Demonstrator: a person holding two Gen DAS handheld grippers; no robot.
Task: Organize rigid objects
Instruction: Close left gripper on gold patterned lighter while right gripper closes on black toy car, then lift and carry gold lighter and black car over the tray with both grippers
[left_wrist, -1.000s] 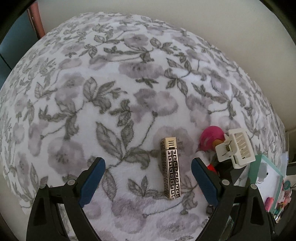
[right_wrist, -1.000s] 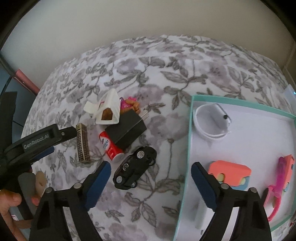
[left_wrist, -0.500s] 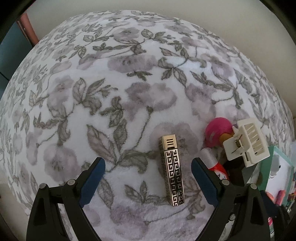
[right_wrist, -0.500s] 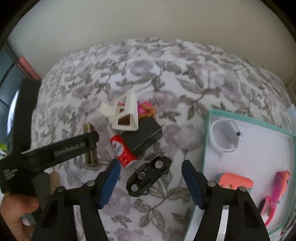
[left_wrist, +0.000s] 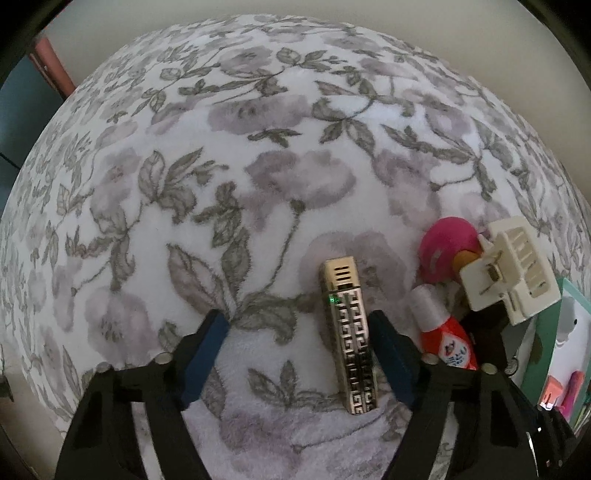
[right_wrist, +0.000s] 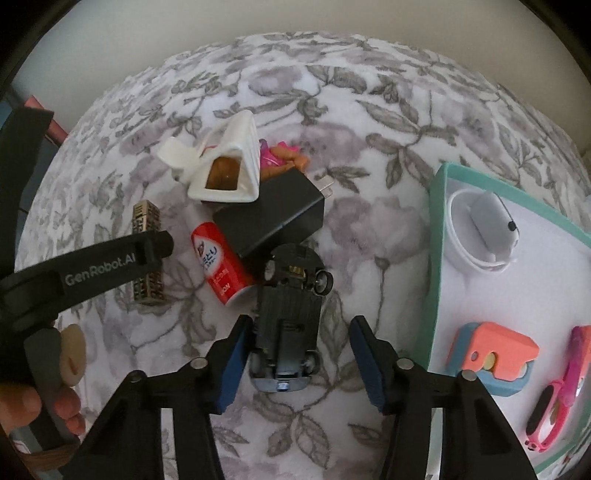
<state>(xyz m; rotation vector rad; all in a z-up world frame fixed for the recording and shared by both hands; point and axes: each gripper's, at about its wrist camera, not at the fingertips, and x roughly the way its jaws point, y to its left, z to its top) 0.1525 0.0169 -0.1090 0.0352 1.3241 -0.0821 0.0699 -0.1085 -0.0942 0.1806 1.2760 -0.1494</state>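
Observation:
A gold patterned lighter (left_wrist: 349, 336) lies on the floral cloth between the fingers of my left gripper (left_wrist: 297, 334), close to the right finger; the jaws are open around it. It also shows in the right wrist view (right_wrist: 147, 254), partly behind the left gripper's finger. A black toy car (right_wrist: 290, 317) lies tipped, underside showing, between the open jaws of my right gripper (right_wrist: 301, 341), its left side against the left pad. A teal-rimmed white tray (right_wrist: 436, 266) on the right holds a white band, a coral block and a pink item.
A pile sits behind the car: white hair claw clip (right_wrist: 225, 166), black charger (right_wrist: 273, 218), red-and-white tube (right_wrist: 218, 258), pink-and-orange toy (right_wrist: 277, 158). The clip (left_wrist: 509, 273), tube (left_wrist: 447, 339) and pink toy (left_wrist: 447, 251) lie right of the lighter. A wall runs behind.
Both grippers moved forward and down. The left jaws narrowed around the lighter. The right jaws narrowed around the car, which turned and tipped up onto its side.

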